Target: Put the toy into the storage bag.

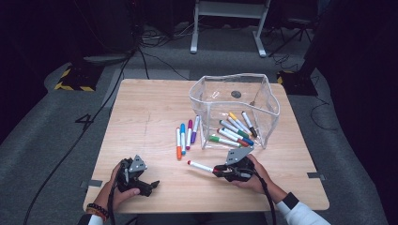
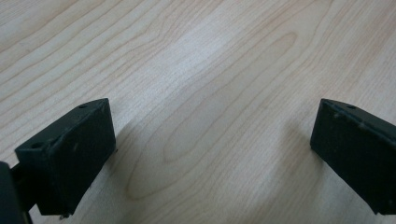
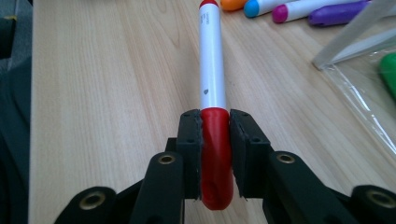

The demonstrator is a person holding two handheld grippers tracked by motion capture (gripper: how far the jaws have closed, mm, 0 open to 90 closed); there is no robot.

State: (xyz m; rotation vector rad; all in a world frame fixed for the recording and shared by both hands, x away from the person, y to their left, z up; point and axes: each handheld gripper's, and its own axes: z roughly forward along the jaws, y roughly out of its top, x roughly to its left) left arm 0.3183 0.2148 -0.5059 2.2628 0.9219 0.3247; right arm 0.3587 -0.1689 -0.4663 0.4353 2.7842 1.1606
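1. Red-capped and white-barrelled, the marker [image 3: 212,88] sits clamped by its cap between the pads of the right gripper [image 3: 215,154], its barrel running straight out past the jaws.
2. From the high view, the right gripper [image 1: 220,170] is near the front edge of the table [image 1: 145,117], with the marker [image 1: 202,166] pointing left and a little away from the person, its far end reaching toward the middle of the table.
3. The left gripper [image 1: 146,186] is at the front left of the table; its jaws stand wide apart with bare wood between them, as the left gripper view shows [image 2: 212,154].
4. Four loose markers [image 1: 186,136] (orange, blue, pink and purple caps) lie side by side on the table, just left of the clear plastic bin [image 1: 234,110].
5. More markers [image 1: 234,131] lie inside the bin, on its floor, among them green-, yellow- and blue-capped ones.
6. The held marker lies well apart from the bin's opening and near the loose row.
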